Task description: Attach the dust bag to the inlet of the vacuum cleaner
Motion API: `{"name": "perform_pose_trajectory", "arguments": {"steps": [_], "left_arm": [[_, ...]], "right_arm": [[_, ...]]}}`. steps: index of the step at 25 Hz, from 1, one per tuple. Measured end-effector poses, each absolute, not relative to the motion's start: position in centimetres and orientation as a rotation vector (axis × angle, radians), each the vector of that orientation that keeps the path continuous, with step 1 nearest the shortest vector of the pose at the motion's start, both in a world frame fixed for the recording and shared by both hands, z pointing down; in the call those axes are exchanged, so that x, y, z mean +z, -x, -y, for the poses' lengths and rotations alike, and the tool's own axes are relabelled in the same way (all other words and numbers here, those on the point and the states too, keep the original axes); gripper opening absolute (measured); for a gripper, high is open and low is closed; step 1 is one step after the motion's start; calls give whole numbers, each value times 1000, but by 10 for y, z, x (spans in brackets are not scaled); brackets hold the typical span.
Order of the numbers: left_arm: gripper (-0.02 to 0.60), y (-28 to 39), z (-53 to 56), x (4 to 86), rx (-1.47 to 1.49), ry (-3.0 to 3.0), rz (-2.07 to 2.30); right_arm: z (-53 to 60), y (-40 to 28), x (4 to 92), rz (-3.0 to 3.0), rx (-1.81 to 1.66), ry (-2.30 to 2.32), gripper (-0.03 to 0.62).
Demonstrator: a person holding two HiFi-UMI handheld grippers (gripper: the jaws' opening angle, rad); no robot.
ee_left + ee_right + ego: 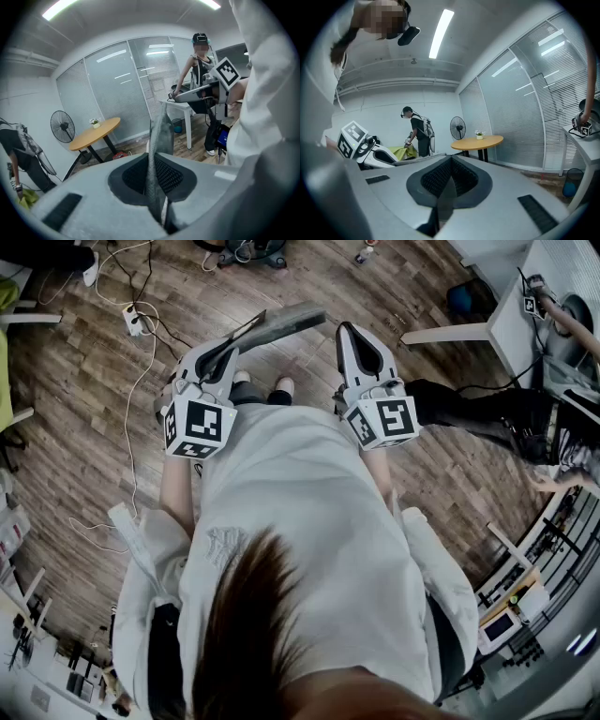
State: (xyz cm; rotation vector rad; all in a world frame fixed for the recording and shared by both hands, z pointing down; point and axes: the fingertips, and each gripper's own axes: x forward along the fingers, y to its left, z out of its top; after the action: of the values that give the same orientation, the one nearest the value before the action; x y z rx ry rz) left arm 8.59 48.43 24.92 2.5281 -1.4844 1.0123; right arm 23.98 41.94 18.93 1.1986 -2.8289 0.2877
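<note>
**Dust bag [286, 322] clamped in left hand-held gripper [228, 351]**

My left hand-held gripper is nearly closed, pads pinching the thin grey dust bag at one edge. In the head view the bag sticks out flat toward 2 o'clock, above the wood floor [84, 427]. The right hand-held gripper [451, 159] sits at 3 o'clock of the left, jaws fully together w/ nothing btwn them. The bag's far end is just beside its tip.

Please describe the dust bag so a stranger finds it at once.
Above the person's white shirt, two grippers point over the wooden floor. The dust bag is the flat grey sheet pinched in the fingers of the left gripper; the right gripper holds nothing.
</note>
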Motion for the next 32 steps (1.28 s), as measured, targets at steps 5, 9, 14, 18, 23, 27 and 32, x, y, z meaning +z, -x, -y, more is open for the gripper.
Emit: {"name": "perform_pose_trajectory", "arguments": {"steps": [5,9,14,18,23,27,32], "left_arm": [[38,-81,-484,252,1023,-2528,1485],[38,-81,-485,253,1028,-2528,1484],[38,-82,-489,253,1038,-2536,1475],[38,-81,-485,253,1051,-2547,1477],[37,-74,-475,253,1035,-2556,1470],[38,-59,-457,256,1023,-2560,1454],[38,-31,-425,261,1020,-2579,1394]], "right_arm": [[-421,-235,192,2834,283,-1186,3],[-421,-237,192,2835,294,-1189,2],[-427,-236,189,2835,285,-1171,2],[-428,-229,187,2873,268,-1131,3],[-421,-221,191,2870,314,-1127,3],[-403,-205,194,2861,344,-1136,3],[-369,-179,195,2838,372,-1199,3]]}}
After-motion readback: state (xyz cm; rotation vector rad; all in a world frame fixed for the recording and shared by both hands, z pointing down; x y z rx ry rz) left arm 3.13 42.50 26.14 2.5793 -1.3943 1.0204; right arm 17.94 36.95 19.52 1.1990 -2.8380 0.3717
